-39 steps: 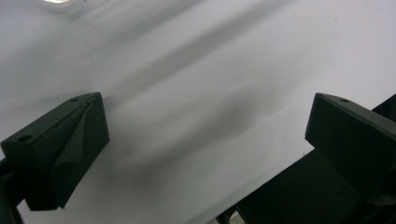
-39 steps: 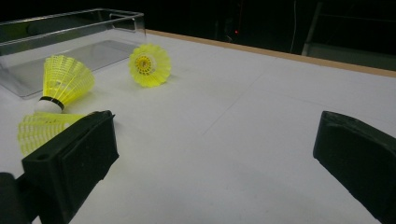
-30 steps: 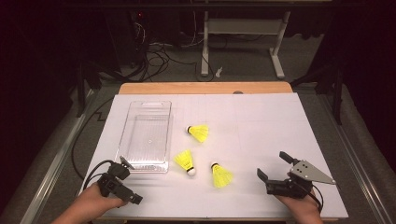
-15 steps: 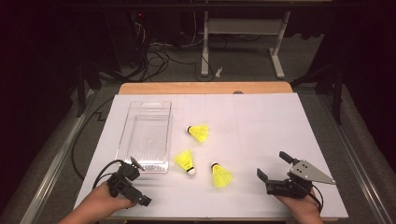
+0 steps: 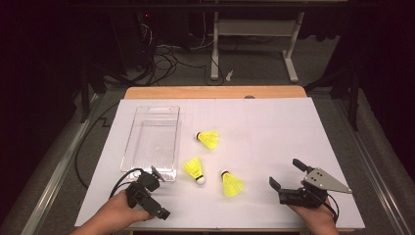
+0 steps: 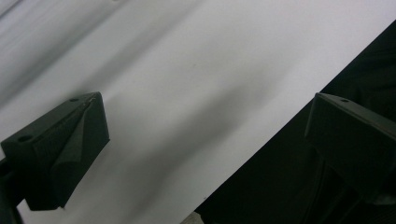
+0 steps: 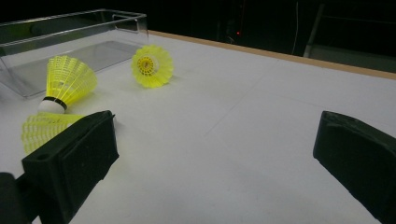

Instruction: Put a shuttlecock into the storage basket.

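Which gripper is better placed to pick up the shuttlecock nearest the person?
Likely the right gripper: open, facing the nearest shuttlecock. The left gripper points toward the table edge.

The left claw was held low at the near left of the table, gripped by the person's left hand, whose forearm came in from the bottom edge. It was turned at a slant, one jaw pointing away and one toward the near edge. In the left claw view its two jaws stood wide apart with nothing between them. The right claw was held by the right hand at the near right, with the grey plate on top. Its jaws were also wide apart and held nothing.
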### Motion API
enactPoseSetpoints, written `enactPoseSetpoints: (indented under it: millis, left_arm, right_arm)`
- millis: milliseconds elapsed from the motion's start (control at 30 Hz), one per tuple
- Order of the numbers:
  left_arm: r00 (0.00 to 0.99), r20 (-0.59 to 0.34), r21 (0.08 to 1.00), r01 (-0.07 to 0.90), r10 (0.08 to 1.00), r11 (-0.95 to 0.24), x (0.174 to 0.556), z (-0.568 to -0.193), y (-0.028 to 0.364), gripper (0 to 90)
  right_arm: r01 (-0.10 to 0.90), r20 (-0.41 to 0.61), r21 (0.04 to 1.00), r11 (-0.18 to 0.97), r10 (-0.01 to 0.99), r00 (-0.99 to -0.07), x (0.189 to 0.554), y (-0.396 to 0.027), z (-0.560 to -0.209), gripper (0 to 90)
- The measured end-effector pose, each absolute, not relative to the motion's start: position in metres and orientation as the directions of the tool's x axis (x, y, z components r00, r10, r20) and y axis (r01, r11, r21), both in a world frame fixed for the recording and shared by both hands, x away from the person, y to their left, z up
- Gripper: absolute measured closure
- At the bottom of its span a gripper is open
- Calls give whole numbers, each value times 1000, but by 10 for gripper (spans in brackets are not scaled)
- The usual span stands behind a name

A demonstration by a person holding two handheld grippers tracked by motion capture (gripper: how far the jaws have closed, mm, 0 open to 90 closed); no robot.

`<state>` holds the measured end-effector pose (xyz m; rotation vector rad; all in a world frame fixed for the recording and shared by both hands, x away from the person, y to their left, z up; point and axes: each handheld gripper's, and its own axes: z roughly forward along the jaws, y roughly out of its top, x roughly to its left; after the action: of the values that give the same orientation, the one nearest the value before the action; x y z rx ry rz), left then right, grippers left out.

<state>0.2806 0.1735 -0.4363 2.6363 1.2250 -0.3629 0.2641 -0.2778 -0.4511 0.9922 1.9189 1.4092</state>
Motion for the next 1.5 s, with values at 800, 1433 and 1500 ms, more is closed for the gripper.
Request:
enactPoseSetpoints:
  millis: [800, 1433, 1500]
  left_arm:
    - [678, -325, 83, 715, 659, -694, 288, -426, 132, 9]
    - [703, -331, 65, 682, 629, -728, 298, -412, 106, 9]
    - [701, -341, 69, 683, 626, -727, 300, -410, 104, 9]
  right_arm:
    - [237, -5, 956, 172, 819, -574, 264, -278, -451, 5]
    - [238, -2, 956, 170, 817, -577, 264, -278, -451, 5]
    - [238, -2, 956, 170, 817, -577, 264, -278, -451, 5]
